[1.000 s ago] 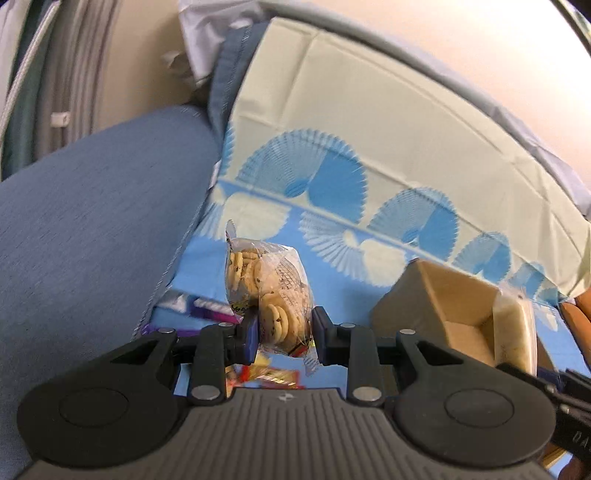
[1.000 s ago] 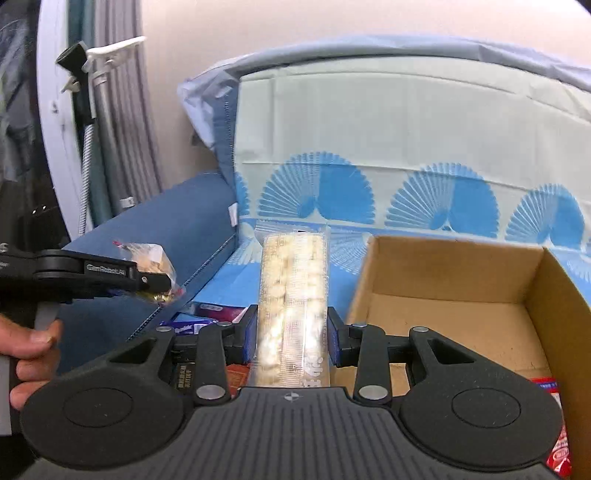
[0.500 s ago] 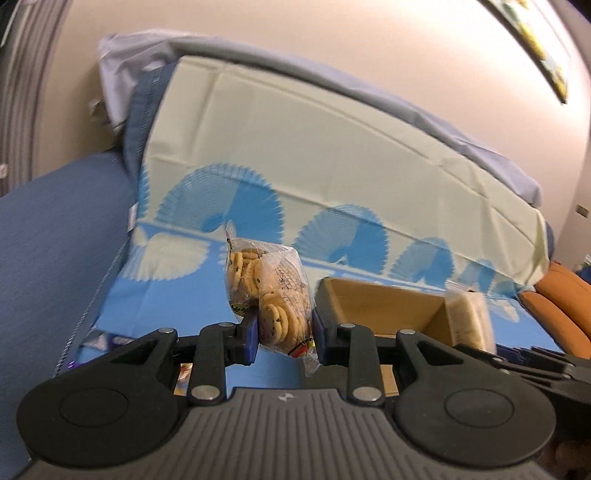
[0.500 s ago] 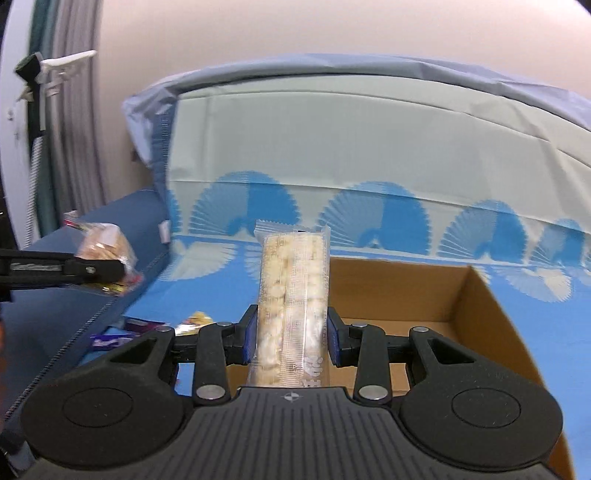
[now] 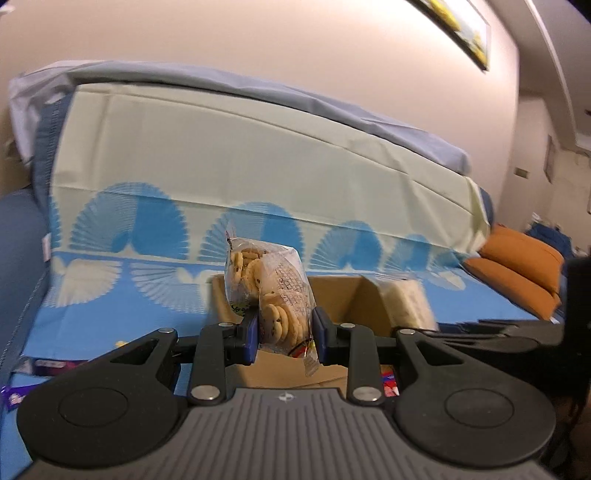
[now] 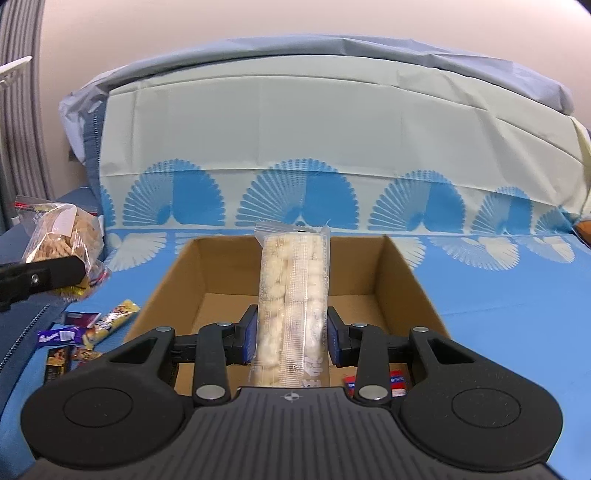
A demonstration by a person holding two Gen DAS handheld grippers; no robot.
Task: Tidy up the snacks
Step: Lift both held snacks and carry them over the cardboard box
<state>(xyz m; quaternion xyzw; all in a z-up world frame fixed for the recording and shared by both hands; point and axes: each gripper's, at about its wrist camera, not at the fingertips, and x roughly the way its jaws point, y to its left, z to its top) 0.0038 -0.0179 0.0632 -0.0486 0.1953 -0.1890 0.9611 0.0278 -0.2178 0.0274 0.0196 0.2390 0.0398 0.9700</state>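
My left gripper point(image 5: 283, 334) is shut on a clear bag of small cookies point(image 5: 271, 291), held upright in front of the open cardboard box point(image 5: 343, 295). My right gripper point(image 6: 291, 338) is shut on a long clear pack of pale crackers point(image 6: 293, 295), which stands over the cardboard box point(image 6: 397, 280). The cookie bag point(image 6: 62, 232) and a left fingertip point(image 6: 48, 275) show at the left edge of the right wrist view. The cracker pack point(image 5: 410, 306) appears blurred at the box's right side in the left wrist view. A red packet point(image 6: 393, 380) lies on the box floor.
The box sits on a blue fan-patterned sheet point(image 6: 498, 295) over a sofa seat, backrest behind. Several small snack packets point(image 6: 81, 332) lie left of the box. Orange cushions point(image 5: 517, 269) lie at the far right. A framed picture point(image 5: 461, 29) hangs on the wall.
Both grippers have swung right with their packs. The box has come to the middle of both views, and the cookie bag has drawn closer to the box.
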